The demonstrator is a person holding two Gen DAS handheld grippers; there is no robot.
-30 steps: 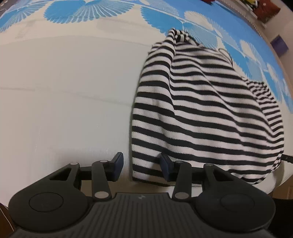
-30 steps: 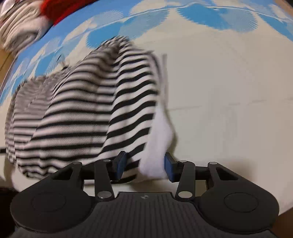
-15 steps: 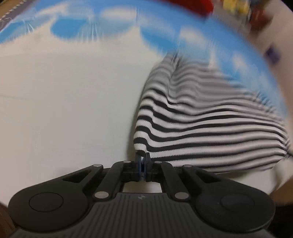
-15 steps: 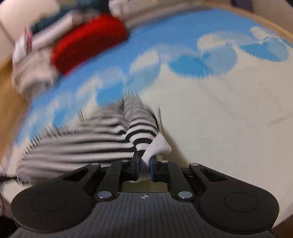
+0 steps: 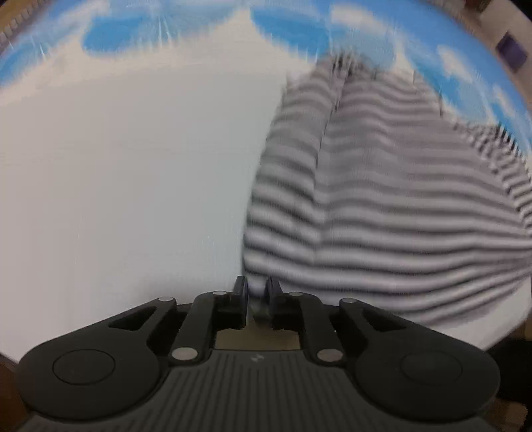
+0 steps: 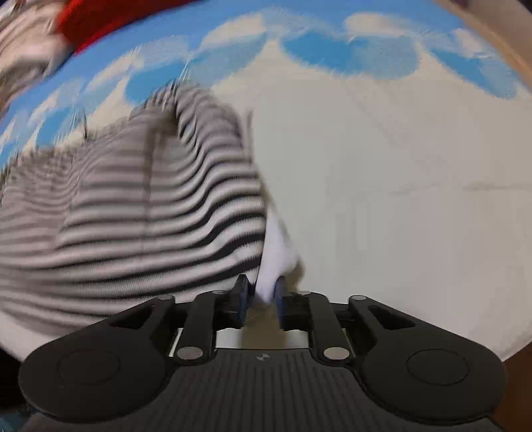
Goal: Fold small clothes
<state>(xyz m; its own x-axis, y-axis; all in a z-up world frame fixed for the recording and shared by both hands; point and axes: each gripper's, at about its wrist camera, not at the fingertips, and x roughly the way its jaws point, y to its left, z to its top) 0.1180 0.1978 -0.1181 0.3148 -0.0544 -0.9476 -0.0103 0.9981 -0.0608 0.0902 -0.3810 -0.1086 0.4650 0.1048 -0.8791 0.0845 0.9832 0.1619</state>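
On the left of the scene, a wide stretch of white cloth (image 5: 116, 199) is seen, bordered at its far edge by a blue pattern (image 5: 133, 30). The left gripper (image 5: 256, 289) is held at the near edge, pointed steeply downward, and its jaws are clamped on the near left corner of the striped garment (image 5: 399, 206); they have just been opening a little, yet fabric is still pinched between them (the picture is blurred, so finer detail cannot be made out). The garment, black and white in narrow bands, is spread over the cloth between the two grippers and rises in a hump toward the far side, where it narrows to a bunched end.

Further right, the same striped garment (image 6: 149, 206) is seen from the other side. Its near right corner, with a plain white edge (image 6: 276, 259), is gripped by the right gripper (image 6: 262, 291), whose jaws have likewise just been opening slightly while the white fabric remains pressed between them. To the right of it the cloth lies bare. At the far left corner a red item (image 6: 99, 16) and a pale bundle (image 6: 23, 43) are glimpsed, both blurred.
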